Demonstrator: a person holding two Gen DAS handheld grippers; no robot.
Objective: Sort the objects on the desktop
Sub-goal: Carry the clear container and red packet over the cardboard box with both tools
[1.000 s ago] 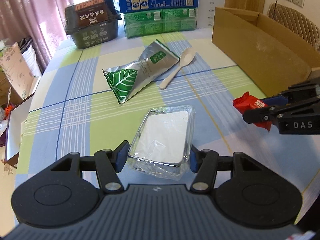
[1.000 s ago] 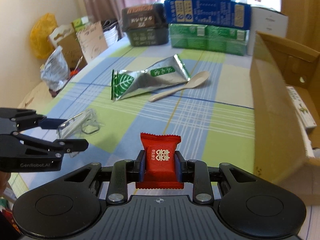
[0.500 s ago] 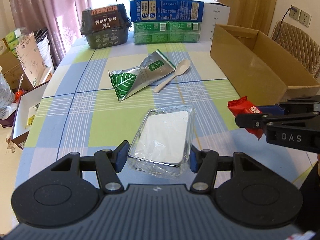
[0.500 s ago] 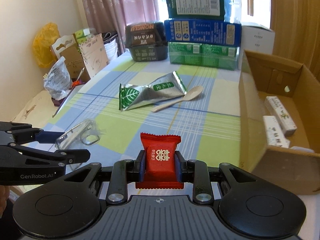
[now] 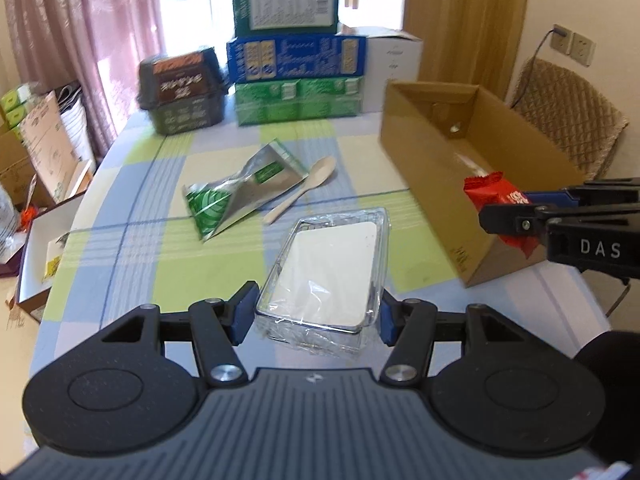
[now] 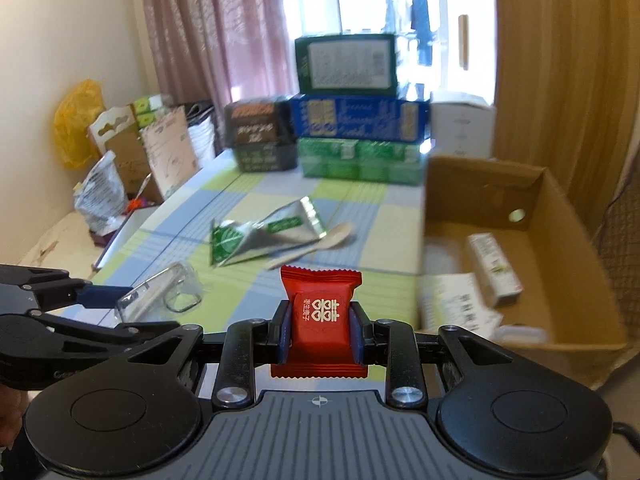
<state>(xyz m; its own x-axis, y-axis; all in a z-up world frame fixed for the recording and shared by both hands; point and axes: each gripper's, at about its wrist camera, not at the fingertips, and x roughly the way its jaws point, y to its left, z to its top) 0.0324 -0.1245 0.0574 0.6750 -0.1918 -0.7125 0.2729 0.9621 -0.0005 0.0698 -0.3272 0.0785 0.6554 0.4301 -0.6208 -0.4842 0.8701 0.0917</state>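
Note:
My left gripper (image 5: 316, 314) is shut on a clear plastic box (image 5: 332, 264) with a white card inside, held above the checked tablecloth. The box also shows in the right wrist view (image 6: 160, 294). My right gripper (image 6: 320, 334) is shut on a red candy packet (image 6: 320, 312), held above the table near the cardboard box (image 6: 560, 216). In the left wrist view the packet (image 5: 490, 196) sits in front of the cardboard box's (image 5: 440, 152) near wall. A green and silver pouch (image 5: 240, 190) and a pale spoon (image 5: 308, 190) lie on the table.
Stacked green and blue cartons (image 5: 296, 72), a white carton (image 5: 394, 68) and a dark noodle tub (image 5: 182, 92) stand at the table's far edge. Small white packages (image 6: 492, 268) lie inside the cardboard box. A wicker chair (image 5: 568, 120) stands right; bags and boxes (image 6: 100, 176) clutter the floor left.
Both grippers have risen well above the table with their loads. The red packet has moved toward the cardboard box, whose inside now shows.

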